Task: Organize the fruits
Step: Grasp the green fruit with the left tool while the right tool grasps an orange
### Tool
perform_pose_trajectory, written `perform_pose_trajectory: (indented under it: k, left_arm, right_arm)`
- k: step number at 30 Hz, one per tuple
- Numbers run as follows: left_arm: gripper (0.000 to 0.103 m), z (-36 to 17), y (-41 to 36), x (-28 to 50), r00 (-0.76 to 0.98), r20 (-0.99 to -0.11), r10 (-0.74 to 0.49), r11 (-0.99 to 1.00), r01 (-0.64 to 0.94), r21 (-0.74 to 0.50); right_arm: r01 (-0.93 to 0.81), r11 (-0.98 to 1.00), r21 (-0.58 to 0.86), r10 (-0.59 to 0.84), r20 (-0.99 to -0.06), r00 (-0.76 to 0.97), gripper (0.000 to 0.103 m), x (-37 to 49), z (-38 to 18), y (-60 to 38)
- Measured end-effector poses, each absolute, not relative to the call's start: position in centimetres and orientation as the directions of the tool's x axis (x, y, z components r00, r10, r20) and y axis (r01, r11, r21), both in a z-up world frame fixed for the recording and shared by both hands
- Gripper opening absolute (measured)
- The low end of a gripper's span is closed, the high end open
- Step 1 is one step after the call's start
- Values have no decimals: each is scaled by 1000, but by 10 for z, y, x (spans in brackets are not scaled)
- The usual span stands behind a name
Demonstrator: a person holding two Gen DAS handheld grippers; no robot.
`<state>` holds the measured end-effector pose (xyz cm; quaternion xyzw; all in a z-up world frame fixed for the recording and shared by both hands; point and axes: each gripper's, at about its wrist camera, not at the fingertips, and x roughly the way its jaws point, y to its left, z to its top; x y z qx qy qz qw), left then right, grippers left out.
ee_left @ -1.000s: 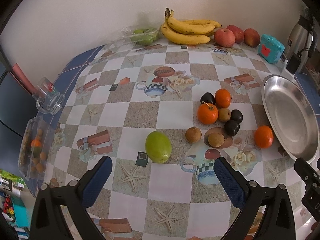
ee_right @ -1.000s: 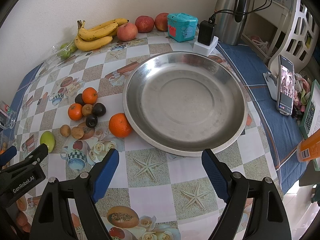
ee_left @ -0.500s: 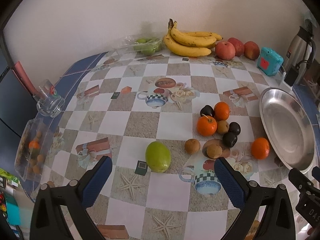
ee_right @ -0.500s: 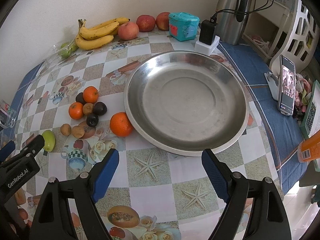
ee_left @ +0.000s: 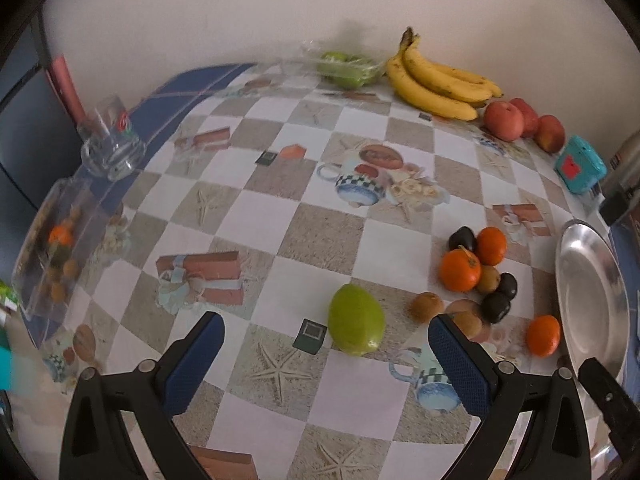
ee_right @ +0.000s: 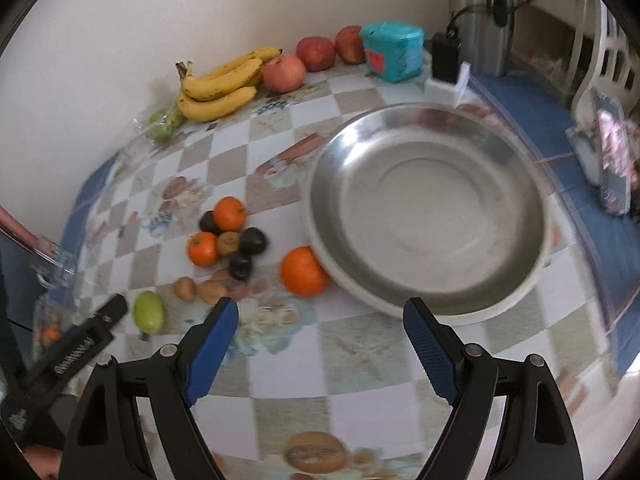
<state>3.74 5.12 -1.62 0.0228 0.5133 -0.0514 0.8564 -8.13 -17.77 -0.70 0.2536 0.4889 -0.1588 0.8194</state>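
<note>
Checkered cloth covers the desk [ee_left: 280,240]. From my left wrist view, my left claw [ee_left: 326,344] gapes released above the green mango [ee_left: 355,320], nothing between its pads; the clustered oranges [ee_left: 460,270] lie right of that mango. From my right wrist view, my right claw [ee_right: 320,330] hangs released too, the steel dish [ee_right: 516,280] beyond it, one orange [ee_right: 303,271] touching that dish's rim.

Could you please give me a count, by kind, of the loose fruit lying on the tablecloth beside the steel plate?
Oranges: 3
Dark plum-like fruits: 3
Small brown fruits: 3
Green mango: 1
Total: 10
The steel plate holds no fruit. The bananas, the apples and the bagged green fruit at the wall are left out.
</note>
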Motion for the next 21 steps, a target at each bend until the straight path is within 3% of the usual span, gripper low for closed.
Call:
perform_pose_trajectory:
  k: [8, 12, 21]
  left_arm:
    - [103, -34, 56, 50, 391, -916, -93, 995, 72, -70]
    - [103, -40, 48, 53, 371, -924, -97, 993, 100, -64]
    - [102, -49, 40, 60, 355, -932, -78, 991, 128, -35]
  right_arm:
    - [537, 787, 305, 50, -898, 437, 84, -64, -28, -169]
    - [572, 751, 329, 72, -903, 424, 74, -63, -38, -175]
    - [620, 717, 318, 48, -911, 410, 61, -56, -45, -185]
